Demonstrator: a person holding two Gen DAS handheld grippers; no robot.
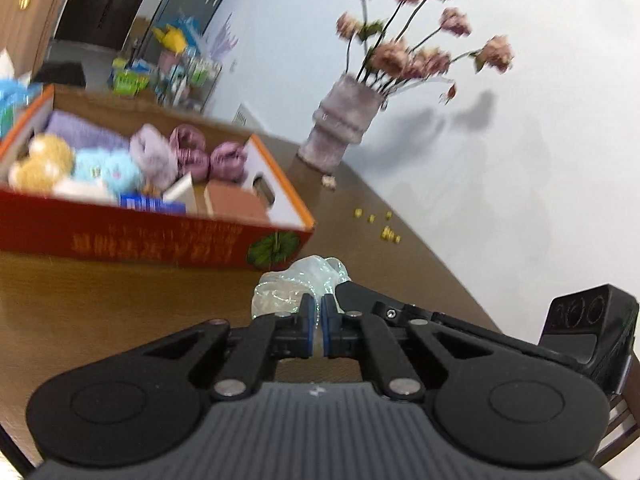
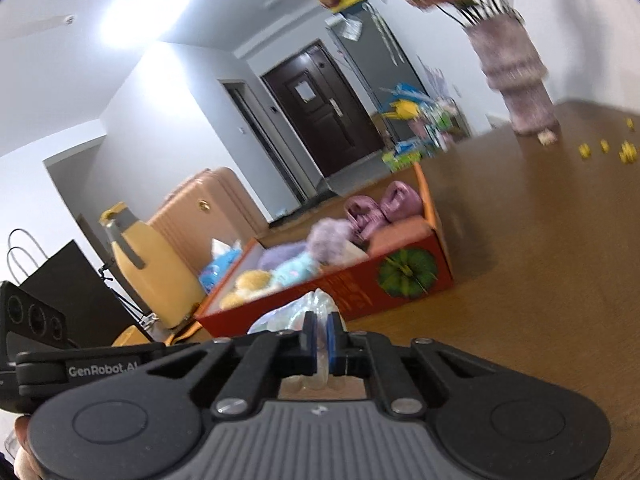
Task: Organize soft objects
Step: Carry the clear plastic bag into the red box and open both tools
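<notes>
Two tools pinching plastic bag (image 1: 308, 280), "GenRobot.AI" label (image 2: 102, 370)

Box (image 1: 160, 236) on table (image 1: 120, 300), toys (image 1: 108, 168) inside; vase (image 1: 340, 124) behind box.

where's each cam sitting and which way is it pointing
Left wrist: sits behind the left gripper, faces the red box, vase and wall; the right gripper's body shows at right.
Right wrist: sits behind the right gripper, faces the box toward the door; the left gripper's body shows at left.
Shared: clear plastic bag, pinched by both; box, vase, table.
</notes>
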